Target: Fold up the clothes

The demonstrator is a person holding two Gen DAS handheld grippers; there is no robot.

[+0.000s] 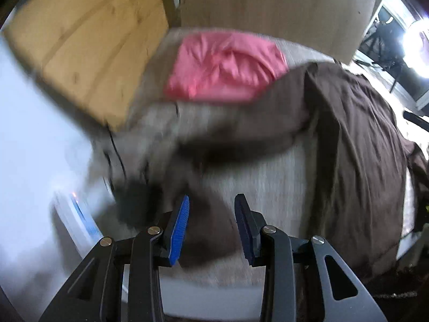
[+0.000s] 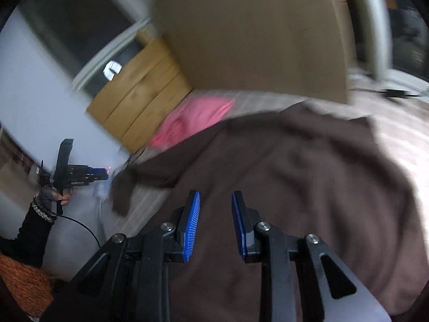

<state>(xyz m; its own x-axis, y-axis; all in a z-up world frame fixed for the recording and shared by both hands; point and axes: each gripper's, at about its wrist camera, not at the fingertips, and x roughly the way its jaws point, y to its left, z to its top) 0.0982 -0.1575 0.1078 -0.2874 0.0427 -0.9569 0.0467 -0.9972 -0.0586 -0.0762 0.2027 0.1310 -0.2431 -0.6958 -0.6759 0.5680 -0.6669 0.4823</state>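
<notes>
Nearest the lens, the right gripper (image 2: pixel 215 212) hangs over the brown garment (image 2: pixel 281 187) with its blue-padded fingers (image 2: pixel 191 222) apart and nothing between them. The left gripper (image 1: pixel 211 214) is the same, fingers (image 1: pixel 178 230) spread and empty, above the pale ribbed bed cover (image 1: pixel 262 182). The right wrist view also catches it off to the side in a gloved hand (image 2: pixel 52 191), clear of the cloth. The brown garment lies spread across the bed, one corner or sleeve (image 2: pixel 126 190) trailing toward the bed's edge; it looks soft, light and floppy, likely to sag and slide on itself unless pinched firmly. Good holds, by the look of it, are that trailing corner and the long hem edge (image 1: pixel 313 123), taken at two spread points so the fabric lifts flat. Farther back, a pink garment (image 1: pixel 225 67) sits crumpled near the wooden headboard (image 1: pixel 88 43), with a brown board (image 2: pixel 254 35) beyond it.
</notes>
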